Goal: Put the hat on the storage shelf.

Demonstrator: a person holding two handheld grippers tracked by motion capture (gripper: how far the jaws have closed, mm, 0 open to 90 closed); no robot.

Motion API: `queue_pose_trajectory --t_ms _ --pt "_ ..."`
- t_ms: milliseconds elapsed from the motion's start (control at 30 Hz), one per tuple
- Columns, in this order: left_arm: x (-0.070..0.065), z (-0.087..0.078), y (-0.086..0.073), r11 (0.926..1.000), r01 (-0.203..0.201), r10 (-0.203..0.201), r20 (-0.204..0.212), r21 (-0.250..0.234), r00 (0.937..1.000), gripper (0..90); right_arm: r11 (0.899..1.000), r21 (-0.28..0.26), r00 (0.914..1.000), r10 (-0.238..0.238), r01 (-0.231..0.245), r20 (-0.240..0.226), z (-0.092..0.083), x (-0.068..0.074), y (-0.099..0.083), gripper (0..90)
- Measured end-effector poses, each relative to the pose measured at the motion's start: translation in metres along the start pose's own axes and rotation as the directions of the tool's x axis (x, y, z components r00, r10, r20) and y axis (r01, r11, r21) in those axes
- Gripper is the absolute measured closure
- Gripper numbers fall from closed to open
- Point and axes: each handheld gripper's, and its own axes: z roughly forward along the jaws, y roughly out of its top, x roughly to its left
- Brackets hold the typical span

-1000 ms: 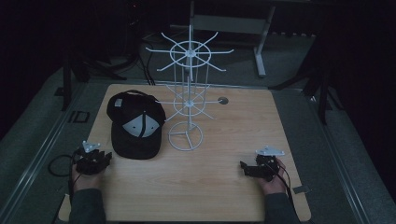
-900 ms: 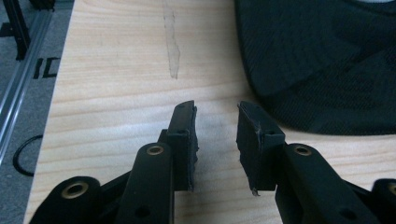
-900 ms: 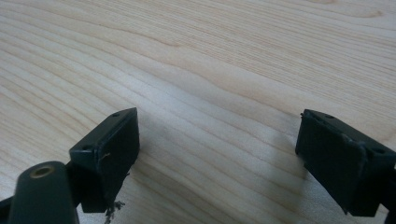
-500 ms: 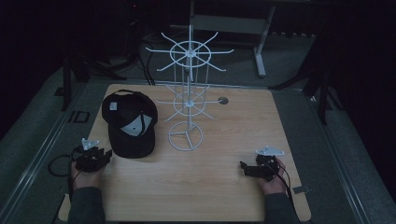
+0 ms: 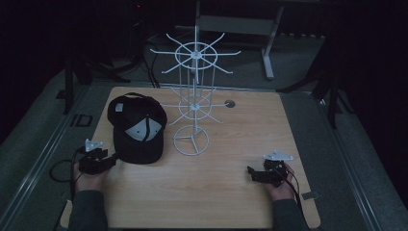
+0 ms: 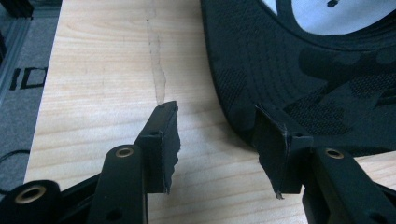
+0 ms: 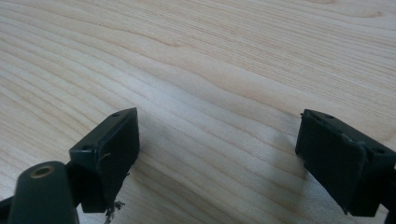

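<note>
A black cap (image 5: pixel 137 130) with a pale panel lies on the left part of the wooden table (image 5: pixel 240 144). My left gripper (image 5: pixel 111 159) rests on the table at the near-left edge of the cap's brim. In the left gripper view its jaws (image 6: pixel 215 107) have just been opening and stand apart. The dark brim (image 6: pixel 303 70) lies against the right one, with bare wood between them. My right gripper (image 5: pixel 250 172) sits low at the near right. It is open (image 7: pixel 218 113), with nothing but wood between its jaws.
A white wire display rack (image 5: pixel 192 110) with spoked hook rings stands on a round base just right of the cap. A small round hole (image 5: pixel 230 103) marks the far side of the table. Dark floor and stand legs surround the table.
The cap has shifted slightly to the left on the table. The left hand has barely moved and the right gripper has kept still.
</note>
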Motion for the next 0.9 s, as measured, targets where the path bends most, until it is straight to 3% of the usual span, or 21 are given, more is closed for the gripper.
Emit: queue_pose_trajectory --t_ms 300,600,667,900 --pt "0.004 0.005 0.006 0.9995 0.029 -0.028 0.087 -0.010 0.9958 45.4 1.000 -0.001 1.0000 0.000 0.000 0.000 0.000 0.000 0.000 13.3" --pt "0.005 0.010 0.008 0.9996 0.027 -0.027 0.107 0.003 0.9938 37.5 1.000 0.000 1.0000 0.001 -0.001 0.000 0.000 0.000 0.000 13.3" --pt "0.007 0.013 0.008 0.9989 0.045 -0.046 0.138 0.012 0.9894 36.7 1.000 0.000 1.0000 0.001 -0.001 0.000 0.000 0.000 0.000 13.3" --pt "0.009 0.018 0.009 0.9984 0.054 -0.056 0.170 0.020 0.9838 34.8 1.000 0.000 1.0000 0.003 -0.003 -0.001 0.000 0.000 0.000 13.3"
